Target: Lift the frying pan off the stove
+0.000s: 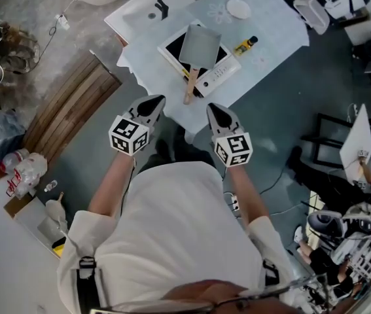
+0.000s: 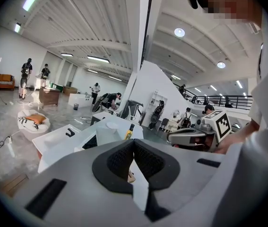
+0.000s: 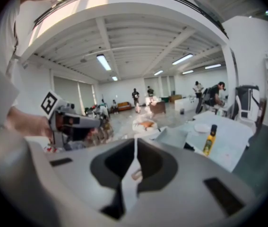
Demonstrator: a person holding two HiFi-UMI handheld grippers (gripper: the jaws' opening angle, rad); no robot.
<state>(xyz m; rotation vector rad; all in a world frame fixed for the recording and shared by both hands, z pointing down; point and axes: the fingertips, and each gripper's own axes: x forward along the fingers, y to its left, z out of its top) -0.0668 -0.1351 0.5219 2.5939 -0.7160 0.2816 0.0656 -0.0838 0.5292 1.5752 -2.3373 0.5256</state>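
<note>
On the table (image 1: 275, 33), far from the person, the stove (image 1: 167, 47) carries the pan (image 1: 200, 44). The pan sits flat on the black cooktop. Its wooden handle (image 1: 190, 89) runs off the near edge toward the gap between the 2 grippers. A bottle (image 1: 245, 45) lies just right of the stove, and a plate (image 1: 238, 8) lies farther back.

The left gripper (image 1: 155, 100) hangs at the near edge of the table, left of the handle end. Its jaws are together with nothing between them. The right gripper (image 1: 212, 107) hangs right of the handle end, jaws likewise together and empty. Neither gripper touches the pan.

Step in hand, as judged: approach to the handle. The lift is not yet begun.

Recommended procedure:
1. Select 1 gripper for the handle. The handle end lies between both, so either should reach it.
2. Spread the jaws before arrival. Closed jaws would likely push the handle and turn the pan on the smooth cooktop.
3. Set the jaws across the handle's width, well up toward the pan, to limit droop under load.
4. Clamp firmly, then raise straight up and hold the pan level until it clears the stove.
5. Hold the other gripper clear of the bottle, ready to steady the pan's rim if it tips.
</note>
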